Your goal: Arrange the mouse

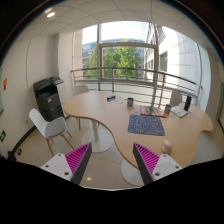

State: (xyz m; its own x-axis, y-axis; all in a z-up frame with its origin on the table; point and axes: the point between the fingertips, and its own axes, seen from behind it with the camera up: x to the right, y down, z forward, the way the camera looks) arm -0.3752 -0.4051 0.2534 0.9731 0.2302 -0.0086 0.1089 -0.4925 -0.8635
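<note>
My gripper [112, 165] is open and empty, held high above the floor, with its pink pads [78, 158] spread wide apart. Far ahead stands a curved wooden table [105, 115]. A dark patterned mouse mat [146, 124] lies on it, beyond the right finger. A small pale rounded thing [167, 147], perhaps the mouse, sits near the table's near edge, right of the mat. A small dark object [128, 101] lies farther back on the table; I cannot tell what it is.
A white chair [50, 125] stands left of the table and another [78, 90] behind it. A black printer [48, 97] stands by the left wall. An open laptop [155, 110] and a white object [180, 110] sit on the table's far right. Open floor lies below the fingers.
</note>
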